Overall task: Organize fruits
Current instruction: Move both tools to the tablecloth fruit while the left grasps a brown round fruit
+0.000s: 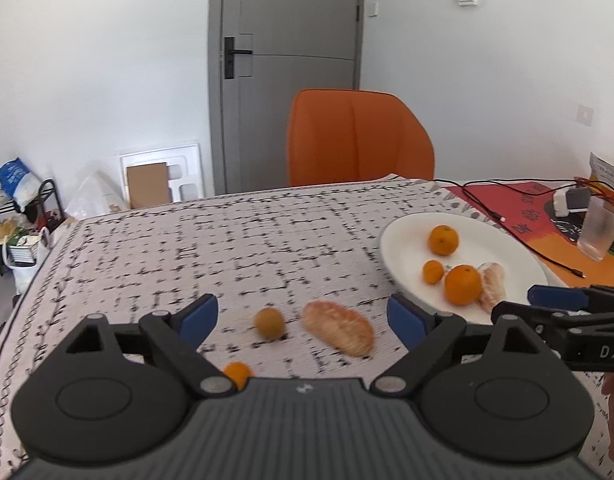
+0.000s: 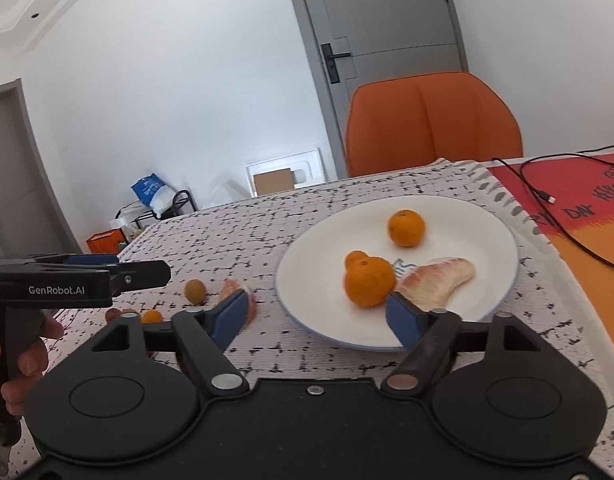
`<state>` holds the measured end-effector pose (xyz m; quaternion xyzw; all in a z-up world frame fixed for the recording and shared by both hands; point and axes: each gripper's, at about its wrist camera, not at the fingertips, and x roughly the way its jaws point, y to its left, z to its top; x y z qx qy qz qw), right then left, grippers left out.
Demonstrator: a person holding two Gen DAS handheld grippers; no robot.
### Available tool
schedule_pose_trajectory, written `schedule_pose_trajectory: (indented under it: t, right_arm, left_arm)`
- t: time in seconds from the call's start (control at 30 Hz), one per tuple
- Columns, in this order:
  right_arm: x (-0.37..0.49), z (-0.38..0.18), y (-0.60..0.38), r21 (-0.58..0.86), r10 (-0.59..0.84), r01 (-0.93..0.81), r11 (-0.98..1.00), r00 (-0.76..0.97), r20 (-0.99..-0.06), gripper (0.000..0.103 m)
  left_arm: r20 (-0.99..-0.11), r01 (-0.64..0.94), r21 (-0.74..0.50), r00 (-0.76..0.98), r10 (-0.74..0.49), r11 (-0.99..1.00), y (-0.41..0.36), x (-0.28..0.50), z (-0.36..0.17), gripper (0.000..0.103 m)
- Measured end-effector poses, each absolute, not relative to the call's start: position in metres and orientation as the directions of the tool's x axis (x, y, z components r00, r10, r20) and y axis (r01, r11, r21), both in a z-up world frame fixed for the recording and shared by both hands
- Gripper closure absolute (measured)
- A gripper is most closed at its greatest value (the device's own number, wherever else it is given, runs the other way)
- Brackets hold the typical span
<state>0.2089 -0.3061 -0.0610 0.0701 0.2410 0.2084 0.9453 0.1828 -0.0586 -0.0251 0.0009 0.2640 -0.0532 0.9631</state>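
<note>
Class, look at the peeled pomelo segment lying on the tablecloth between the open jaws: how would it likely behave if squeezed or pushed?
The peeled pomelo segment looks soft and membrane-covered, so a hard squeeze would probably bruise or split it. Its long, flattish shape suggests it would slide or pivot rather than roll, unlike the small round fruit beside it. The woven tablecloth probably resists sliding.

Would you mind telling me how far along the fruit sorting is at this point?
Done: three oranges and a pomelo wedge lie on the plate. In hand: nothing; the left gripper and right gripper are both open and empty. Left: another wedge, a brownish fruit and a small orange lie on the cloth; there may be more that I cannot make out.
</note>
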Motion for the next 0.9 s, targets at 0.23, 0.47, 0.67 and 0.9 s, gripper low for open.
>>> schedule_pose_trajectory:
  t: [0.23, 0.47, 0.67, 0.9]
  right_arm:
    - [0.208, -0.058, -0.289, 0.218, 0.449, -0.392, 0.894, 0.790, -0.418, 0.007]
    - [0.210, -0.056, -0.279, 0.217, 0.464, -0.410, 0.886, 0.779, -0.422, 0.000]
    - [0.209, -0.056, -0.268, 0.210, 0.480, -0.433, 0.877, 0.765, -0.429, 0.000]
    - [0.207, -0.055, -0.258, 0.206, 0.501, -0.458, 0.865, 0.750, -0.432, 0.000]
  left_arm:
    - [-0.502, 0.043, -0.034, 0.863, -0.055, 0.998, -0.034, 0.174, -0.025, 0.011]
    - [-0.504, 0.013, -0.041, 0.863, -0.032, 0.999, -0.015, 0.167, -0.027, 0.011]
    - [-0.512, 0.011, -0.048, 0.858, -0.034, 0.999, -0.003, 0.159, -0.029, 0.011]
    - [-0.511, -0.001, -0.060, 0.859, -0.030, 0.998, 0.007, 0.151, -0.033, 0.011]
